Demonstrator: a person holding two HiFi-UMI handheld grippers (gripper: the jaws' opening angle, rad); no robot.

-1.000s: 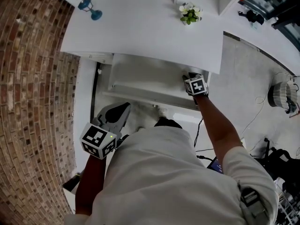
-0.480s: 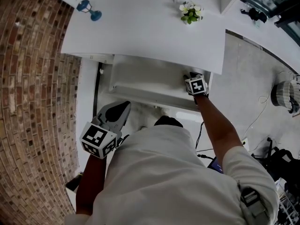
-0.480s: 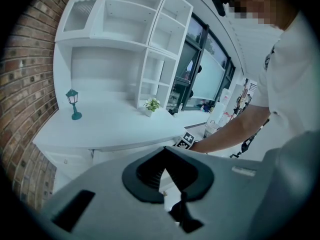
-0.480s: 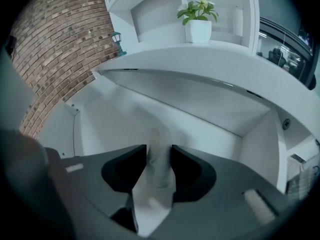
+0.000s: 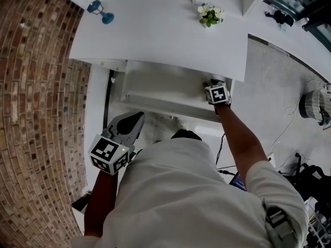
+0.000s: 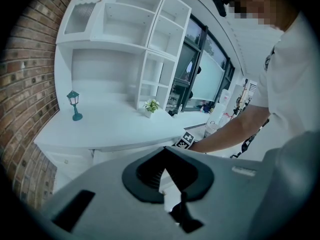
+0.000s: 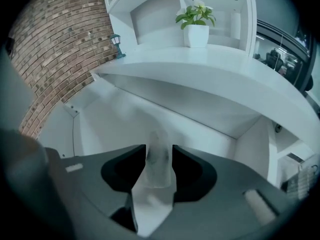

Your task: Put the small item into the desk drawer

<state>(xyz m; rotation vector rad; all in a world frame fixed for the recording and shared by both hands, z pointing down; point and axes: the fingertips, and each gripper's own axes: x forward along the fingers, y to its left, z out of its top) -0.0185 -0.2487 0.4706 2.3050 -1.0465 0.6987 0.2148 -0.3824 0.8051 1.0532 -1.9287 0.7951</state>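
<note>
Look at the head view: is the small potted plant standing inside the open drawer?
No, the potted plant stands on the desktop, beyond the open drawer.

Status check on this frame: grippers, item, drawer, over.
Left gripper shut, empty, outside the drawer. Right gripper over open drawer, jaws just been opening, small clear item between them. No obstruction seen.
</note>
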